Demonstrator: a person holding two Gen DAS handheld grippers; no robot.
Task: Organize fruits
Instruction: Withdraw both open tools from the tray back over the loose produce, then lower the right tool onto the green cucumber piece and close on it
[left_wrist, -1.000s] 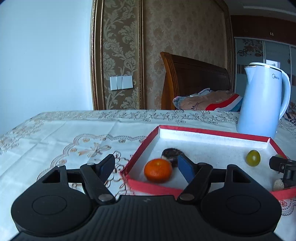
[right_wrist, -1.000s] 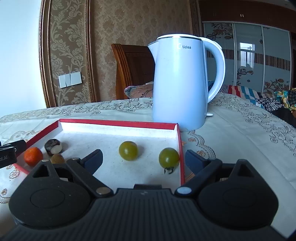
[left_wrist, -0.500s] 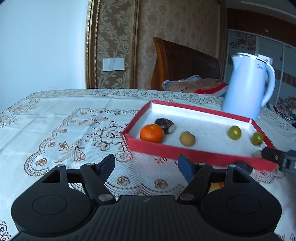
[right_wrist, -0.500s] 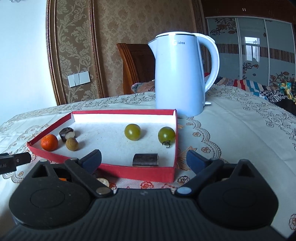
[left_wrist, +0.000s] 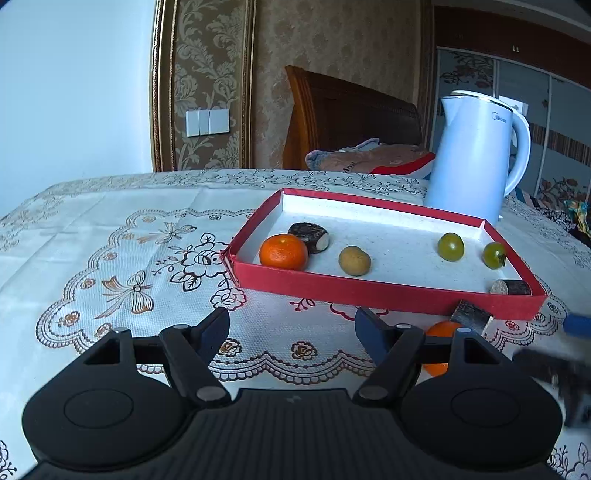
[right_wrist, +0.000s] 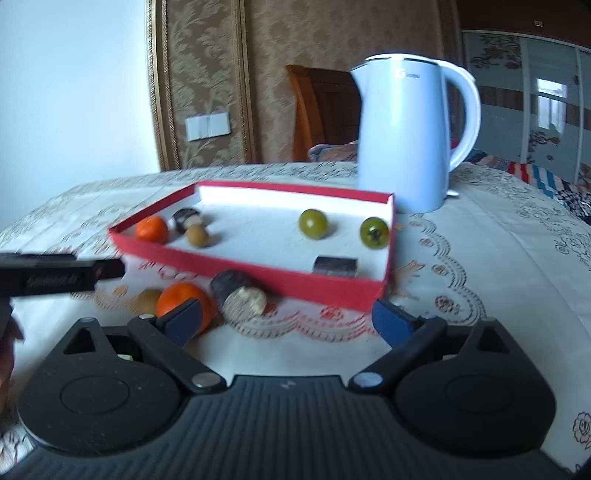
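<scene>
We are pulling both wide, empty claws, left claw (left_wrist: 291, 325) and right claw (right_wrist: 286, 317), back from the red tray (right_wrist: 258, 271), exposing 3 loose fruits just ahead of the right claw.

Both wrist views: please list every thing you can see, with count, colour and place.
tray: 1, red outside and white inside, on the table
tangerines: 2, orange, one in the tray's left end, one on the cloth before the tray
green fruits: 2, green, in the tray's right half
small tan fruits: 2, tan, one in the tray, one on the cloth
dark cut pieces: 3, dark brown, two in the tray, one on the cloth
kettle: 1, white, behind the tray
tablecloth: 1, cream with flower pattern, covers the table
left hand-held gripper: 1, black, open
right hand-held gripper: 1, black, open
</scene>
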